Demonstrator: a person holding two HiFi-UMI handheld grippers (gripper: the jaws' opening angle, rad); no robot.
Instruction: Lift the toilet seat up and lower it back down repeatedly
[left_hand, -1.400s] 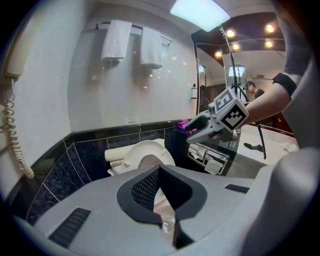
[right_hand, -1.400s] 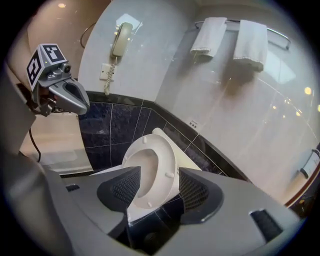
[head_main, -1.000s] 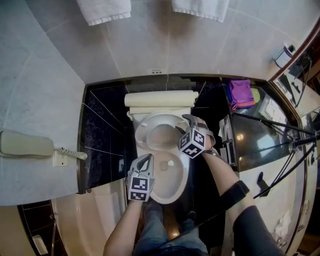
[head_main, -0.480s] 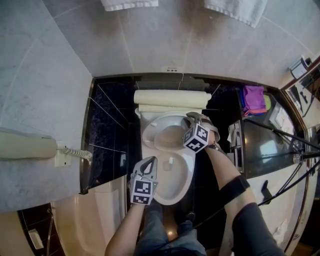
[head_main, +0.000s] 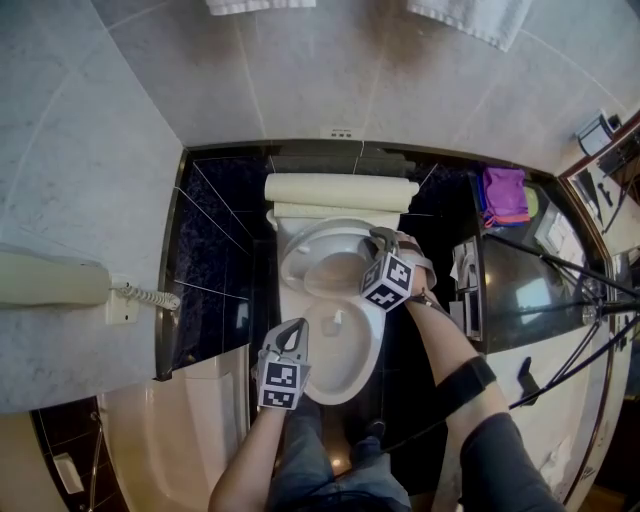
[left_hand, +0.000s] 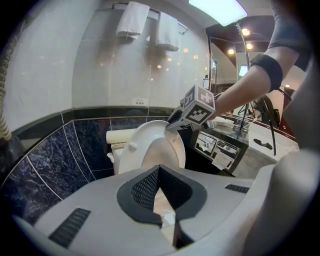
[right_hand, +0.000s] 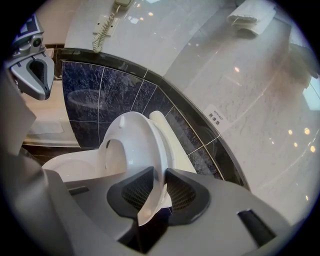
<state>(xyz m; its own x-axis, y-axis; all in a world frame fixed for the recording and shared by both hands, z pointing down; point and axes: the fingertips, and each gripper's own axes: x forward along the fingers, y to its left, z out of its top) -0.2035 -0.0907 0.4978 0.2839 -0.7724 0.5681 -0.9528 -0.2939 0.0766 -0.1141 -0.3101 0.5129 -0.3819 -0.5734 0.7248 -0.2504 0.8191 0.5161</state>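
- Toilet seat (head_main: 292, 262) is raised off the toilet bowl (head_main: 366, 352). It's hinged at the bowl's rear and tilted part-way, neither flat on the rim nor laid back against the tank (head_main: 340, 190) behind the bowl.
- R gripper (head_main: 378, 240) is over the bowl's rear-right, clenched on the seat's free edge. In the right gripper view the thin white rim sits btwn the two dark pads, which press it from both sides. The jaws have just been closing, w/ the seat rim btwn them.
- L gripper (head_main: 297, 328) is above the bowl's front-left, clear of the seat. Its jaws are closed tip to tip w/ nothing in them, and the left gripper view shows only the bowl beyond. It's idle, prob. just on standby.
- Step in hand, as I read it: a fresh grasp at the top of a cycle, w/ the seat about to be swung down. Can't rule out a lift being finished instead.
- Next move needs:
  - follow the hinge arc, not a straight push, so the rim doesn't twist out of the pads
  - roll the R wrist as the seat tips fwd
  - go slow near the bowl rim so it lands soft, no slam
  - hold the pinch firm, since glossy plastic will prob. slip
  - L gripper stays off the bowl rim so it's not trapped under the seat
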